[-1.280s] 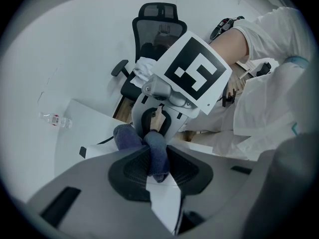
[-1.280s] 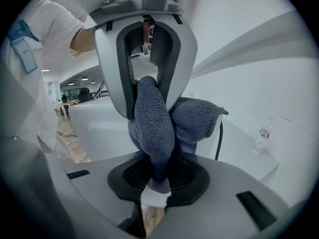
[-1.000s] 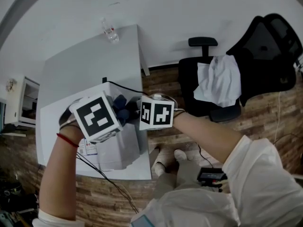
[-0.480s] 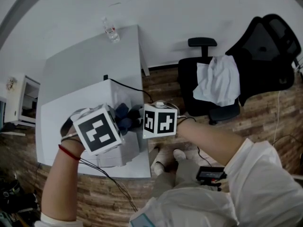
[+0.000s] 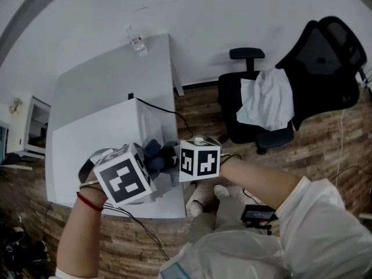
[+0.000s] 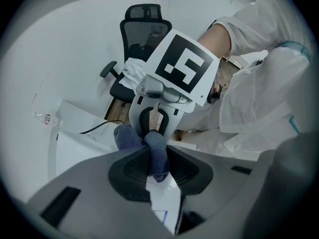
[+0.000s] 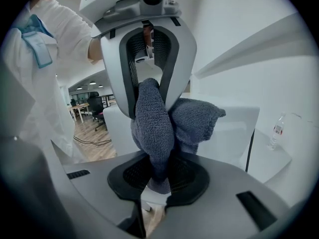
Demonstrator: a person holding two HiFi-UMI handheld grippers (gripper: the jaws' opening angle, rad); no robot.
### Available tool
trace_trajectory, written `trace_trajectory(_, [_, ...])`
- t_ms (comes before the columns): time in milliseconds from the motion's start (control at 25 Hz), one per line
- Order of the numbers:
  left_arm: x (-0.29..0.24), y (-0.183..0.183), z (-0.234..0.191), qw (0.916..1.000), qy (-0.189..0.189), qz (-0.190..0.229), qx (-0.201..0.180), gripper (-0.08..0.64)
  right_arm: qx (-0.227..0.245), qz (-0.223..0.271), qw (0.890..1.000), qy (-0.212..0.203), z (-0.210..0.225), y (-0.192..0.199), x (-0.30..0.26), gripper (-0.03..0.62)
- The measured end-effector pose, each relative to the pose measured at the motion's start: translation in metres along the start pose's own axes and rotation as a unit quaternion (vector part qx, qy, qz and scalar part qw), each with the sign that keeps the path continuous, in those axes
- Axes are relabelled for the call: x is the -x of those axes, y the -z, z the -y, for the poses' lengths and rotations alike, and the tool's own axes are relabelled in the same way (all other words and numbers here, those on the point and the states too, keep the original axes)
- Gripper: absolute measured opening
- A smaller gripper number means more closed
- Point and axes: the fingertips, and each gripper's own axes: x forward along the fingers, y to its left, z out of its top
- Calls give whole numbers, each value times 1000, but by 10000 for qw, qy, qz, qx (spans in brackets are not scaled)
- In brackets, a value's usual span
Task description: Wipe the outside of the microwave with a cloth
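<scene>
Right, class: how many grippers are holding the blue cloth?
2: the left gripper and the right gripper, facing each other by the microwave, each shut on the cloth.

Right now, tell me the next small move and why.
Probably lower the dark blue-grey terry cloth flat onto the white boxy microwave and draw it along the top. The left tool and right tool both pinch it, bunched at the microwave's near right corner; contact is unclear.

No word or number is legible. The cube (image 5: 123,178) on the left tool (image 6: 149,171) and the one on the right tool (image 7: 158,176) bear only black square markers. A blue-edged label (image 6: 162,216) on the microwave (image 5: 99,135) is too blurred to read.
</scene>
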Motion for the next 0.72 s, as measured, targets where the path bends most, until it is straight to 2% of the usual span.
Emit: trace_trajectory(720, [-6,9,37,9999,68,-17,-100,91,-126,103,9998,-135,-41,-1,-6,80])
